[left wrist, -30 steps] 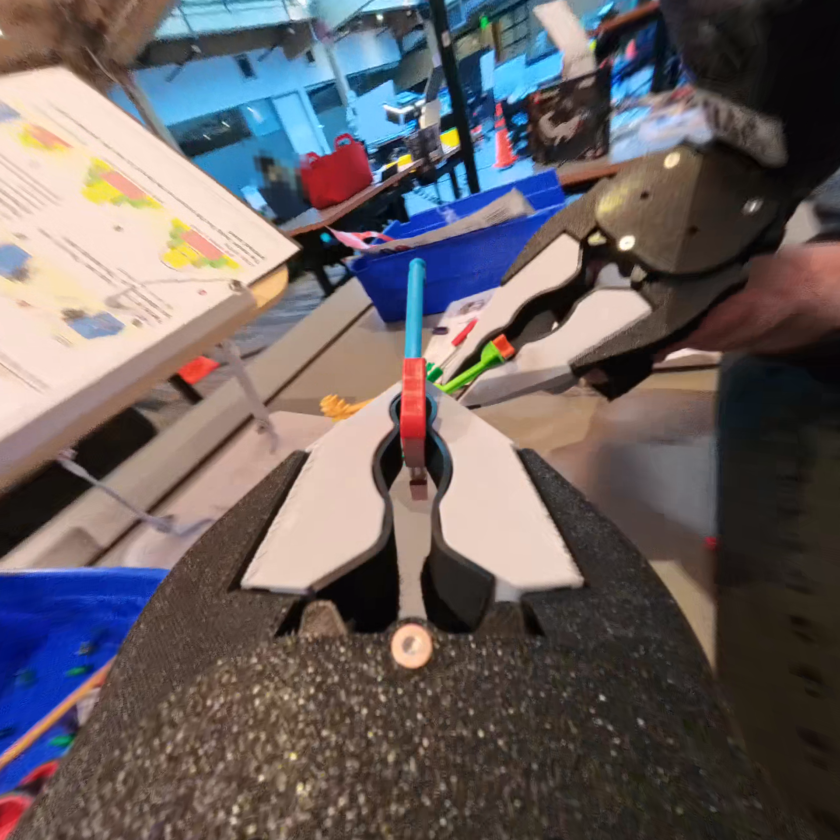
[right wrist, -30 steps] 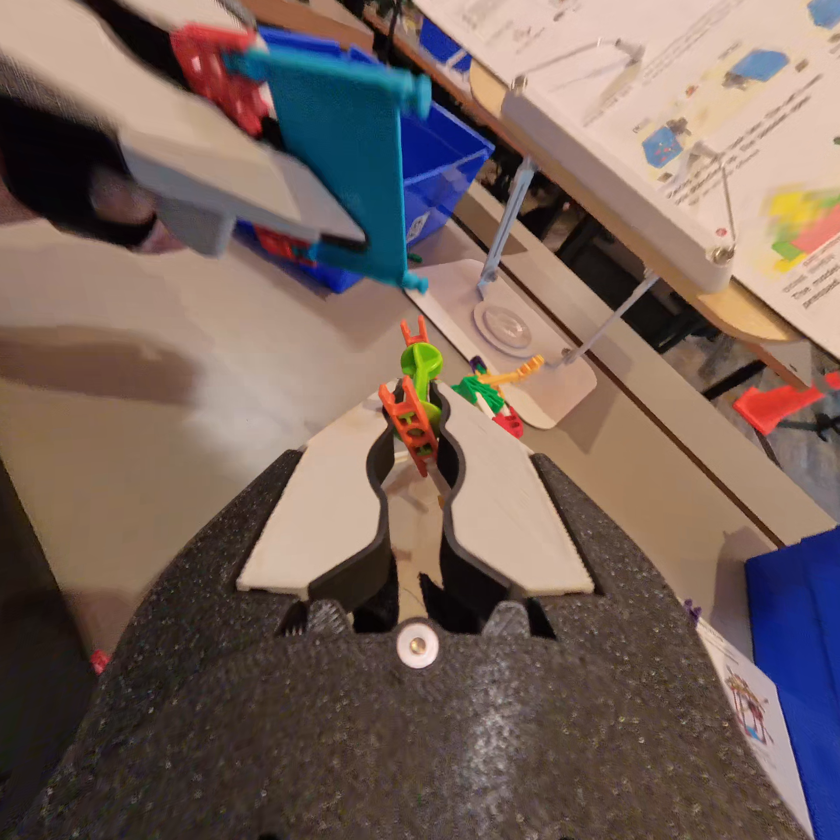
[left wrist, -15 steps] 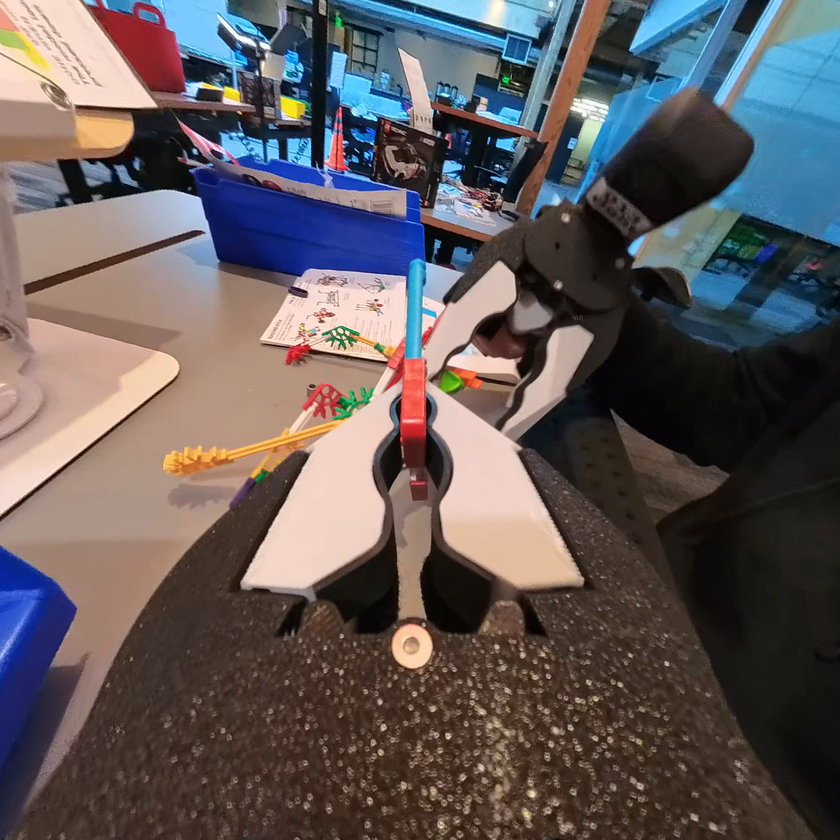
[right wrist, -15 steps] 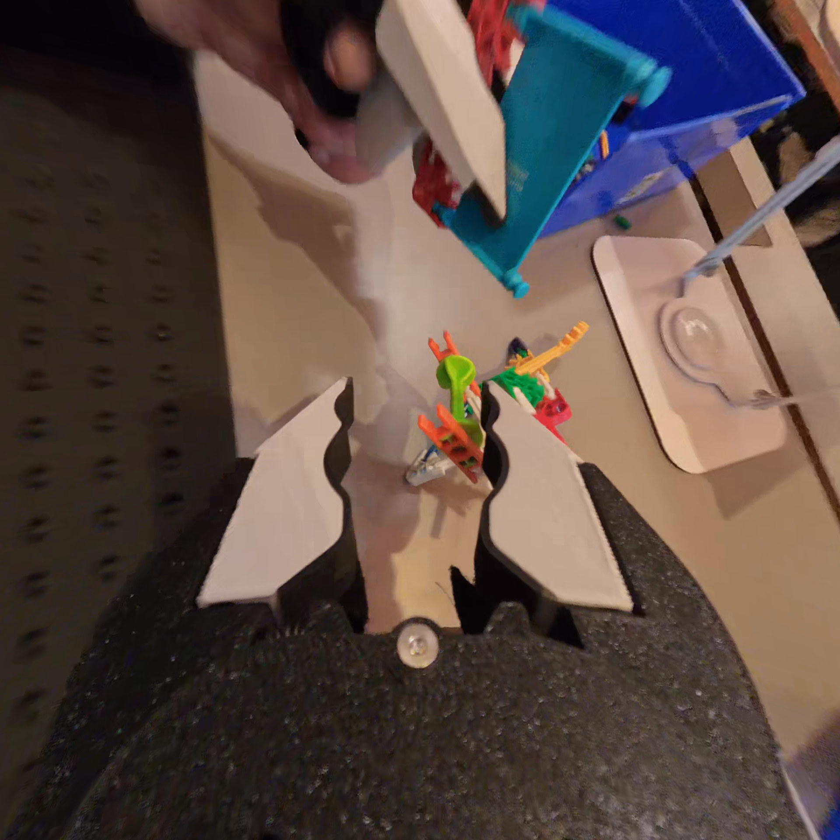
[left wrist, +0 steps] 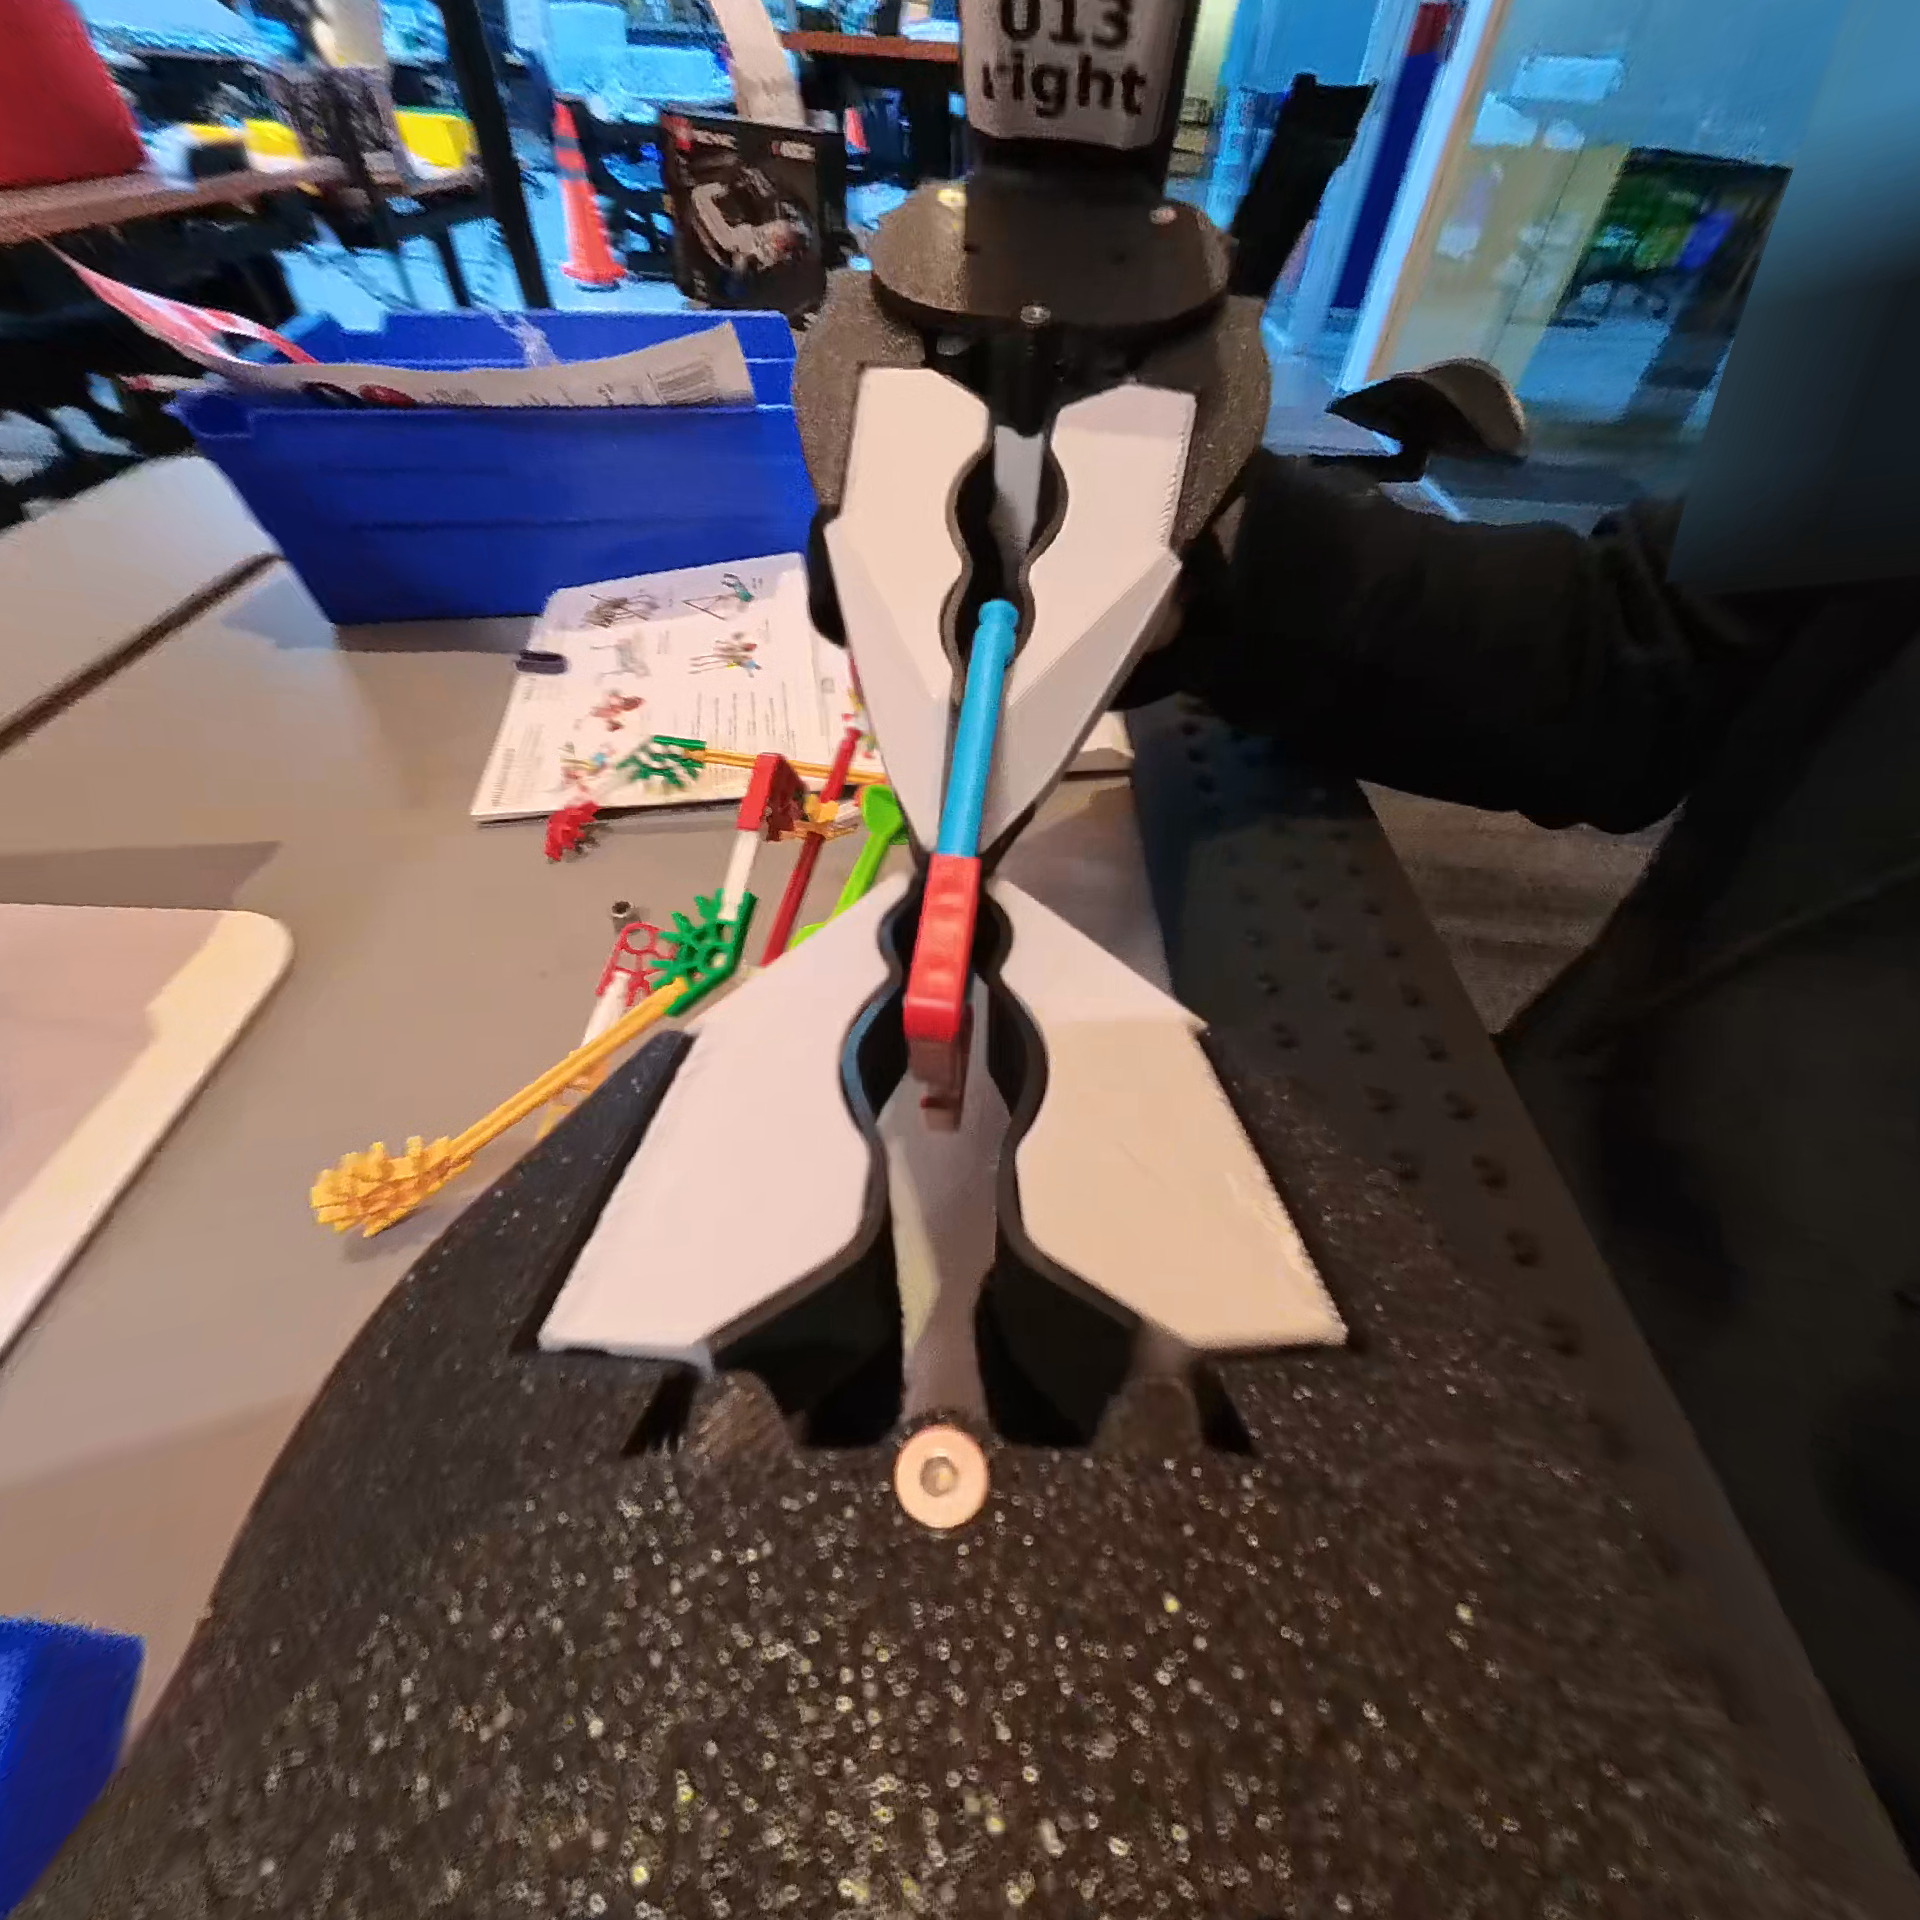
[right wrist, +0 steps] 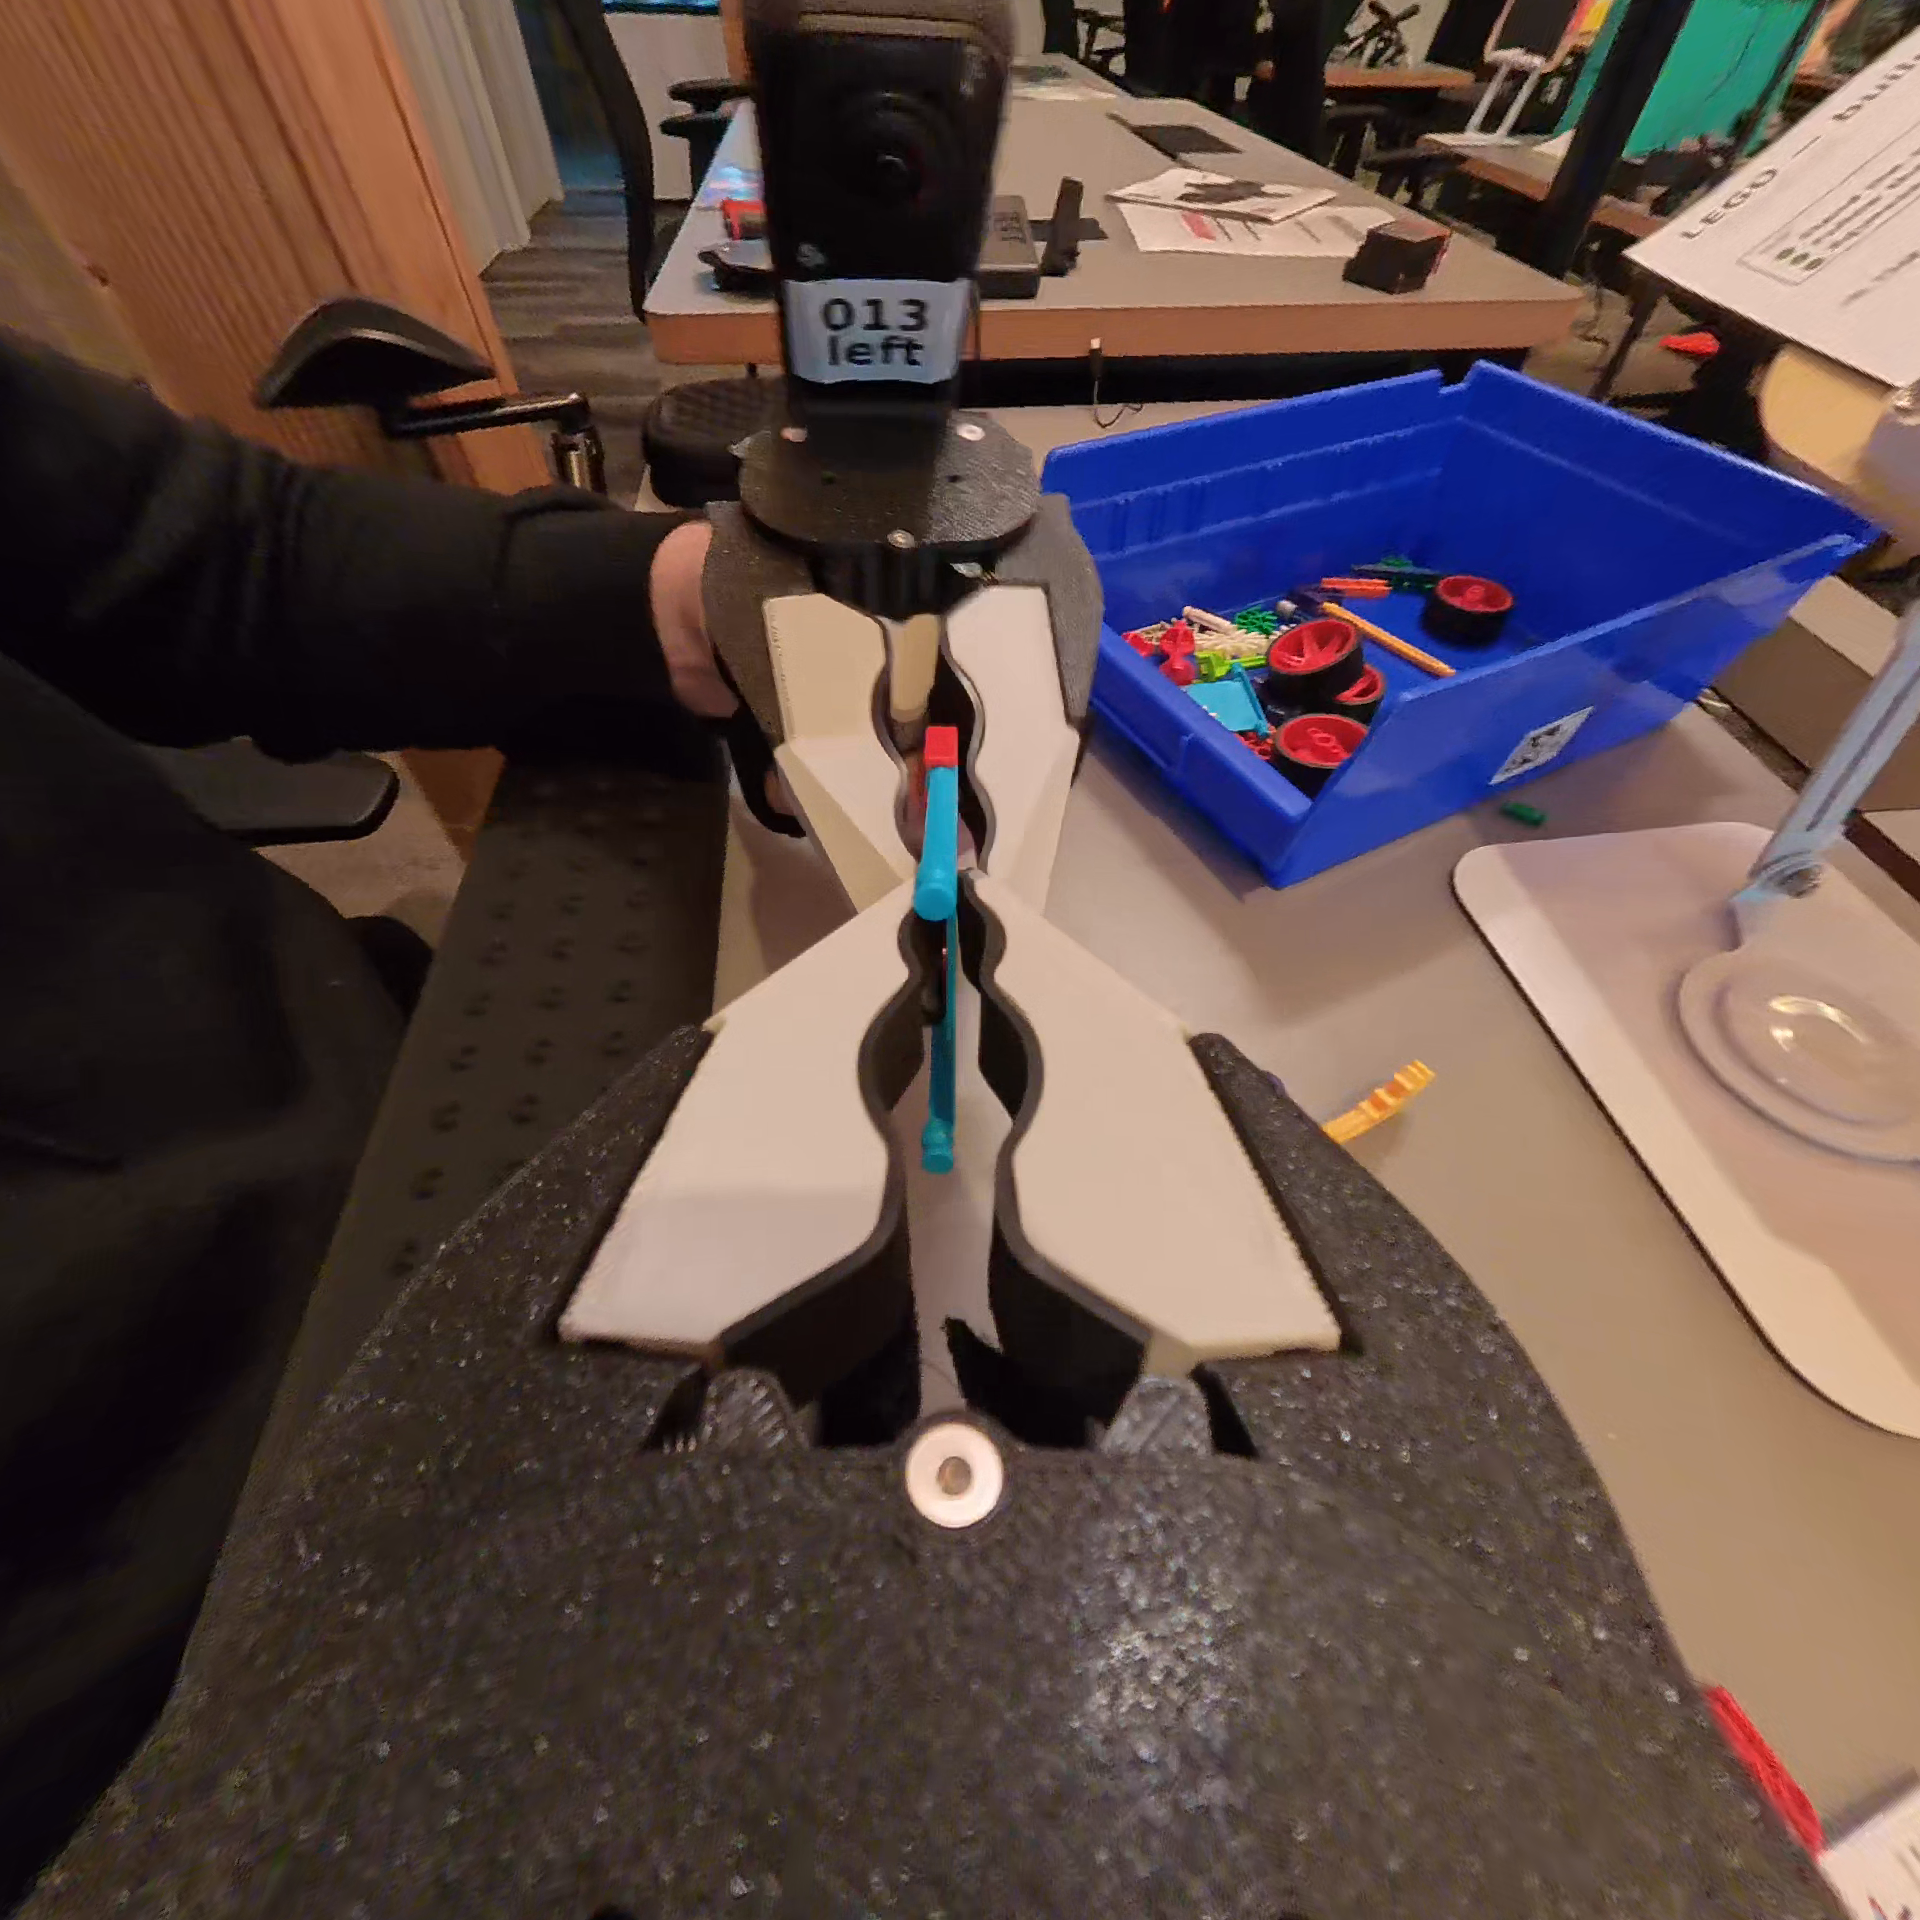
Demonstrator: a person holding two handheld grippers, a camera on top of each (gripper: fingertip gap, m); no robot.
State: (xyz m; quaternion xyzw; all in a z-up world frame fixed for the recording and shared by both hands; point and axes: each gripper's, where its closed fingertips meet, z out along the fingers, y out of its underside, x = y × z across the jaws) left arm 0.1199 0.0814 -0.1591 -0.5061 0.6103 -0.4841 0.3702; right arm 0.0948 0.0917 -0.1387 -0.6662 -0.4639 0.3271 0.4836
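The left gripper [left wrist: 940,894] is clamped on the red connector [left wrist: 940,961] at one end of a teal panel piece [left wrist: 971,727], seen edge-on. The right gripper [right wrist: 951,899] faces it tip to tip and is closed on the opposite teal edge [right wrist: 940,1029]. The assembly is held above the grey table [left wrist: 312,748]. To the left in the left wrist view, loose rods and connectors [left wrist: 686,935] lie on the table near an instruction sheet [left wrist: 665,686]. A blue bin [right wrist: 1455,540] of parts stands to the right in the right wrist view.
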